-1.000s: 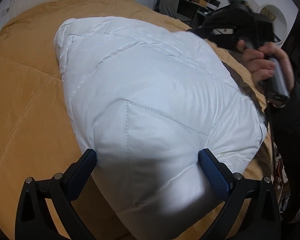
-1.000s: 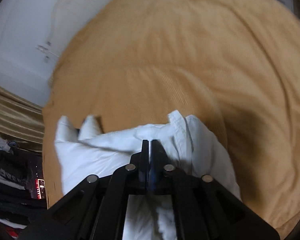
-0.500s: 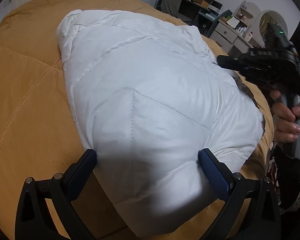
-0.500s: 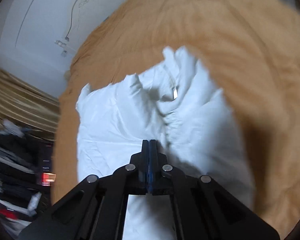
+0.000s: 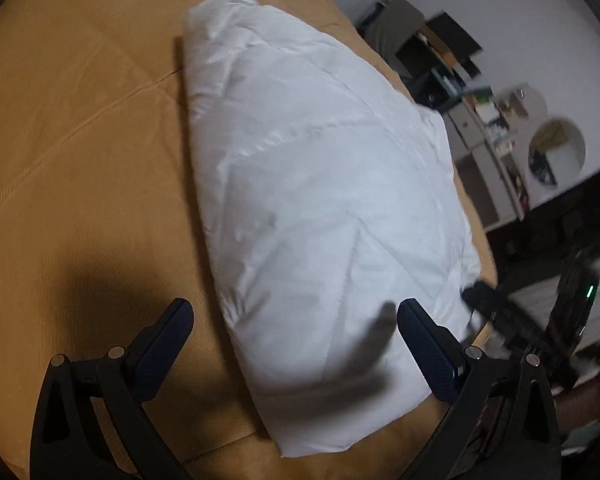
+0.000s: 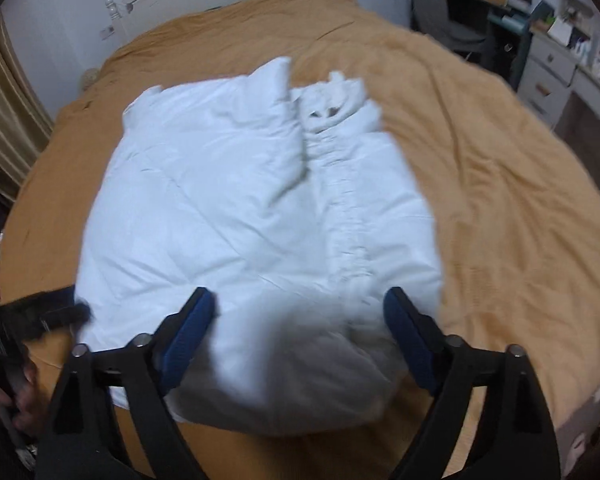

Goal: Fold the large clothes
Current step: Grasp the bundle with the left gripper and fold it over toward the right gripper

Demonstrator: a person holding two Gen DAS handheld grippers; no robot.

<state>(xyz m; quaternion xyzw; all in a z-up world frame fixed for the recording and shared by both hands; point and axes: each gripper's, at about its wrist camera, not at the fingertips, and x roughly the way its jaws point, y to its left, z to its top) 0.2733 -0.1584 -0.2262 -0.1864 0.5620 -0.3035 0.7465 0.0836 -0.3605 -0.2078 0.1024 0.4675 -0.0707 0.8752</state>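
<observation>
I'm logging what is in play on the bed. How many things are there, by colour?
White: 1, the padded jacket
Mustard: 1, the bedspread
Black with blue pads: 2, the left hand-held gripper and the right hand-held gripper
Total: 4

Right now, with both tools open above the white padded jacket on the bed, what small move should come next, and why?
Probably lower the right tool, whose jaws have just been opening with nothing gripped, to the near hem of the white padded quilted jacket and close on it. The jacket lies on the mustard-yellow bed cover with one side folded over the front, and the left tool is open too, so nothing holds it.
</observation>
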